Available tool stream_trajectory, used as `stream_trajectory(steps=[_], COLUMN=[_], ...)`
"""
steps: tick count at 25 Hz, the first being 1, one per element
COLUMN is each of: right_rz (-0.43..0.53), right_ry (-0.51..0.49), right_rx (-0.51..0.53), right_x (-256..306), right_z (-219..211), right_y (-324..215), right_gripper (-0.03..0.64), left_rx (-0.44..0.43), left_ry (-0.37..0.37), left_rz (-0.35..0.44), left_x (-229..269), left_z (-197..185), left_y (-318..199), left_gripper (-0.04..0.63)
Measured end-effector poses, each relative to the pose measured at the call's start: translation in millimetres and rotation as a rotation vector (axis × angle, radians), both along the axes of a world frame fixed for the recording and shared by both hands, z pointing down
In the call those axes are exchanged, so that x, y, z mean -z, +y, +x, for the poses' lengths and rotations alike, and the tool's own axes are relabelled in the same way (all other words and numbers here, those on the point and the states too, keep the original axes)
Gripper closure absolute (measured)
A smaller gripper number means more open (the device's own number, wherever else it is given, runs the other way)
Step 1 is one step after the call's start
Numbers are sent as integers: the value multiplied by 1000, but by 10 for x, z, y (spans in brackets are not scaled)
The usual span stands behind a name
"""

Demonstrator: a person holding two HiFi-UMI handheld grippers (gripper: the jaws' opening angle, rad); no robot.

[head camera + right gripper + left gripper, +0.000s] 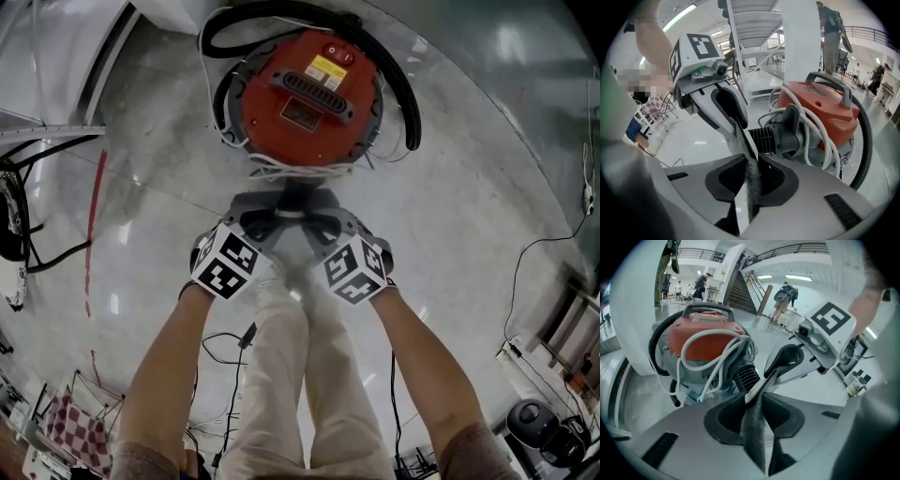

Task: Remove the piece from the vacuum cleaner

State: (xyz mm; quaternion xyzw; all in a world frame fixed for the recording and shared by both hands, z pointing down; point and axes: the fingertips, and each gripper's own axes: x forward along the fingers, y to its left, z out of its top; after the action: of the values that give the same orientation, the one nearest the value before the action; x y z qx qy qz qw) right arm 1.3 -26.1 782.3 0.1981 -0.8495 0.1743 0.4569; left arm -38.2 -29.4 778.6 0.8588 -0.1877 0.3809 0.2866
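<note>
The red vacuum cleaner (305,94) stands on the floor just ahead of me, also in the left gripper view (705,338) and the right gripper view (825,108). A black ribbed hose piece (747,376) (780,136) sticks out of its near side, under loops of white cord (717,357). My left gripper (272,223) (754,401) and right gripper (314,223) (750,171) hover tip to tip right in front of that piece. Each has its textured pads pressed together, and I see nothing held between them. Their tips look as if they touch each other.
A black corrugated hose (403,94) curls around the vacuum. Thin cables (544,244) lie on the shiny floor at the right and left. My legs (300,375) are below the grippers. A staircase (740,291) and people stand far behind.
</note>
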Motion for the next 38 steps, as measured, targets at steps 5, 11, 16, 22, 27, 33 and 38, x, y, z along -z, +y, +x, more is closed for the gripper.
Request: stream_trajectory(steps=[5,11,16,22,27,33,38], right_rz=[-16,-65,-93,-90,-66,-24,36], right_ry=[-13,-30,-38,-70,-119,-190,-211], right_rx=[-47,19,-6,-43,-77,-137,-154], right_x=[15,4,86,742,1521,2580,3322], right_z=[-11,-48,-17,80,173,172,224], right_y=[4,364,528,528,476,347,201], right_gripper=[568,572,572,572,571,569,568], left_rx=[57,-11,8,8,6,40,50], left_ry=[-2,-8,13,47,48,43,63], left_rz=[-16,-88,-96,-74,-26,44,101], left_x=[1,-12,71,694,1511,2602,3327], left_z=[-31,-54,-18,77,168,142,174], left_y=[3,382,535,508,470,322,178], left_gripper=[489,506,509,511,517,515,515])
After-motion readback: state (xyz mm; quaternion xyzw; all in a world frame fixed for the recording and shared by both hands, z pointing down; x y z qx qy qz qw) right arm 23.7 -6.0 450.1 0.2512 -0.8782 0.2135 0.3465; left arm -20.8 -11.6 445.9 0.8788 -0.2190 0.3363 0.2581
